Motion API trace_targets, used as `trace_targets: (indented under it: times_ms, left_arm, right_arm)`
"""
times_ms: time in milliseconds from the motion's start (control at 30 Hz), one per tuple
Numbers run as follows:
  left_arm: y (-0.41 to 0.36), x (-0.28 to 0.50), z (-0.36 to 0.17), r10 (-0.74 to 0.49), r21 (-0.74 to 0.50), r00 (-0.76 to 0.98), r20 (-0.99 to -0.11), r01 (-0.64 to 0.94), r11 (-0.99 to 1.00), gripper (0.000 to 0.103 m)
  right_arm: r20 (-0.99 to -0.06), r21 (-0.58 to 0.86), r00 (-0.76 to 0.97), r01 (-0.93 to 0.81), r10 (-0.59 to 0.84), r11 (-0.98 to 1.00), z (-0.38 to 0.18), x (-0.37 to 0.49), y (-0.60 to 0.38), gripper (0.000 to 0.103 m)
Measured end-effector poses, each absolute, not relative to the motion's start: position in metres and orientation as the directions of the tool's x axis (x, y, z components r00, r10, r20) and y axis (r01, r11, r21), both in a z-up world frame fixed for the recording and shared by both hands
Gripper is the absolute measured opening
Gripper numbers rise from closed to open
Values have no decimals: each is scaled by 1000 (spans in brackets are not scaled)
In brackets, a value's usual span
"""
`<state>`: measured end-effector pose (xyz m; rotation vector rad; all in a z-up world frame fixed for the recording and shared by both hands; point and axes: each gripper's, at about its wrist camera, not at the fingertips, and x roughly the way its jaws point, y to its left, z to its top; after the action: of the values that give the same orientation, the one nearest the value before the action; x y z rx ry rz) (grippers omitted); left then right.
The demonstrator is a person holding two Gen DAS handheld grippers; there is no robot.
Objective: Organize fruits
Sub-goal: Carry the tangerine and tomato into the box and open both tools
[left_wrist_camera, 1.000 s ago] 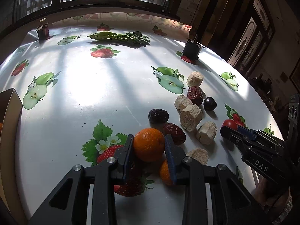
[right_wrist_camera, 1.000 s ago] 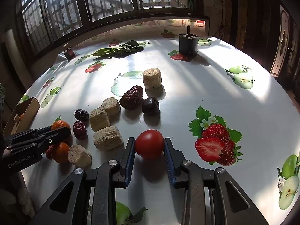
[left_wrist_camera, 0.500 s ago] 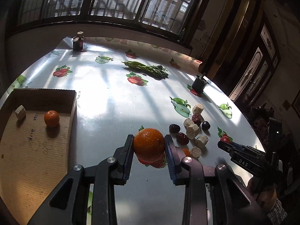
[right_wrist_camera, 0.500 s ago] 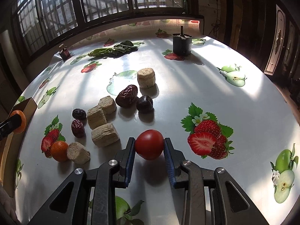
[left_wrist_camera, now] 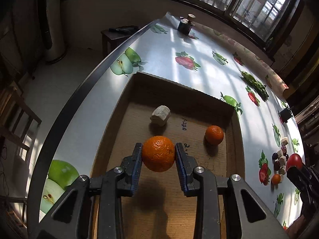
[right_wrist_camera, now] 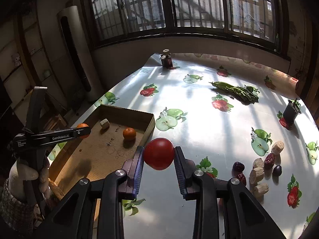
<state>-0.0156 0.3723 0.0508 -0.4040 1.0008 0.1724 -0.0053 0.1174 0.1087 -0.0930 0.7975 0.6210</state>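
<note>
My left gripper (left_wrist_camera: 158, 155) is shut on an orange (left_wrist_camera: 158, 153) and holds it above the floor of a shallow cardboard box (left_wrist_camera: 236, 131). A smaller orange (left_wrist_camera: 214, 135) and a beige chunk (left_wrist_camera: 160, 115) lie in the box. My right gripper (right_wrist_camera: 158, 155) is shut on a red tomato (right_wrist_camera: 159, 153), held in the air just right of the box (right_wrist_camera: 148, 128). The left gripper (right_wrist_camera: 79, 133) with its orange also shows in the right wrist view, over the box's left side.
On the table's right side lie several dates and beige chunks (right_wrist_camera: 259, 171) and one small orange (left_wrist_camera: 276, 178). A bunch of greens (right_wrist_camera: 235, 91), a dark bottle (right_wrist_camera: 167, 59) and a small black pot (right_wrist_camera: 291, 112) stand farther back. The table edge (left_wrist_camera: 83, 91) runs left of the box.
My left gripper carried its orange left from the fruit pile to above the box. My right gripper lifted the tomato off the table and moved left toward the box.
</note>
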Motion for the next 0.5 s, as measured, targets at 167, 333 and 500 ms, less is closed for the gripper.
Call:
trace_targets:
  times_ms: [167,333,500]
  left_arm:
    - [384,-8,32,-79,-282,489,-869,-358,890,32]
    - [386,-4,23,-108,-318,490,-865,-369,873,32]
    - [386,-2,25,-116,-339,511,-851,-367,866,37]
  right_arm:
    - [-769,161,418,-606,484,779,64,13,195,33]
    - [-808,155,374,-610,455,777,37,28,224,33]
    - [-816,145,375,-605,440,783,27,36,230,33]
